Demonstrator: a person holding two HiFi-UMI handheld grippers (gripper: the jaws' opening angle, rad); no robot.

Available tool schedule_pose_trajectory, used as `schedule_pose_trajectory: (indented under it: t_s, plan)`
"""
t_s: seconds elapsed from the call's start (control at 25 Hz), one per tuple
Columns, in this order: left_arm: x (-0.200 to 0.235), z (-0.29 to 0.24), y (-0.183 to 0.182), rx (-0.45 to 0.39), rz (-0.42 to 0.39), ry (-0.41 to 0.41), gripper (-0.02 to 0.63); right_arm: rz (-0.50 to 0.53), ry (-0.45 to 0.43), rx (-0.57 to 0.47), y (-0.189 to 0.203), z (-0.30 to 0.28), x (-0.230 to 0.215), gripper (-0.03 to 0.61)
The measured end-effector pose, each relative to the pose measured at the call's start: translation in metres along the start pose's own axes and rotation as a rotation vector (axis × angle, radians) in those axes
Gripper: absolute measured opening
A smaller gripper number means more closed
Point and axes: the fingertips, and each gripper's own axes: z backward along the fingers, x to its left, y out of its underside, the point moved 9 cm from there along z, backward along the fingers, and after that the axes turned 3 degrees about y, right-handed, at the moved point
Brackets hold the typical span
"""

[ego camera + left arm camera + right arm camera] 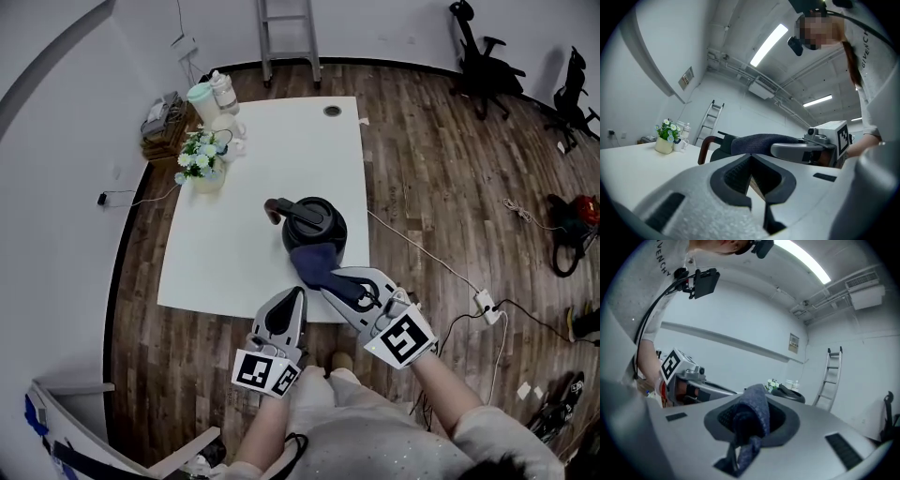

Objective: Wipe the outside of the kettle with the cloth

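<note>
Step in hand: wiping the near wall of the kettle (314,223). Your right tongs (339,281) are clamped on the dark blue cloth (314,261), with a fold bunched between the pads and a tail hanging out below. From the head view the cloth runs from the tongs up onto the kettle's near side, so it looks to be in contact with the body. I can't tell how firmly. The kettle stands upright on the white counter (244,225), towards the near right, not far from the near edge, with its handle (274,208) pointing left. Your left tongs (296,296) are closed with nothing between them. They sit over the near edge of the counter, just left of the right tongs, and are apart from the kettle. My read is that only the near face is being covered, and the left, right and far sides aren't visibly reached by the cloth. For the next move, sweep the cloth round the wall while keeping it pressed flat. The kettle isn't held, so a sideways push could slide or turn it. Consider bracing the handle or lid with the left tongs first. Keep clear of the flower pot (202,161) at far left; it's well apart, so the risk is low.
</note>
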Motion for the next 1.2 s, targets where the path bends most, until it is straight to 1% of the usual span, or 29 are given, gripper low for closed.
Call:
schedule_pose_trajectory:
  t_s: [0.08,0.16,0.4,0.56,0.76,0.84,1.0,1.2]
  plan:
    - [0.002,-0.006,0.007,0.007,0.013,0.001,0.008,0.062,-0.007,0.035,0.005,-0.003,-0.004,0.067]
    - [0.003,-0.009,0.014,0.021,0.029,0.005,0.008,0.092,0.0,0.076,0.011,-0.004,-0.007,0.067]
    - [0.016,-0.012,0.035,0.069,0.063,0.023,0.008,0.067,0.042,0.131,0.033,-0.01,-0.005,0.067]
    - [0.02,-0.013,0.049,0.096,0.103,0.023,0.008,0.07,0.049,0.166,0.049,-0.015,0.0,0.067]
    - [0.026,-0.013,0.068,0.104,0.151,0.011,0.008,0.073,0.044,0.228,0.073,-0.026,0.007,0.067]
    - [0.026,-0.014,0.07,0.097,0.144,0.007,0.008,0.079,0.037,0.257,0.083,-0.031,0.009,0.067]
    - [0.025,-0.018,0.066,0.08,0.068,0.002,0.008,0.079,0.015,0.316,0.104,-0.039,0.013,0.067]
    - [0.031,-0.014,0.068,0.08,0.067,-0.005,0.008,0.009,0.002,0.385,0.125,-0.045,0.017,0.067]
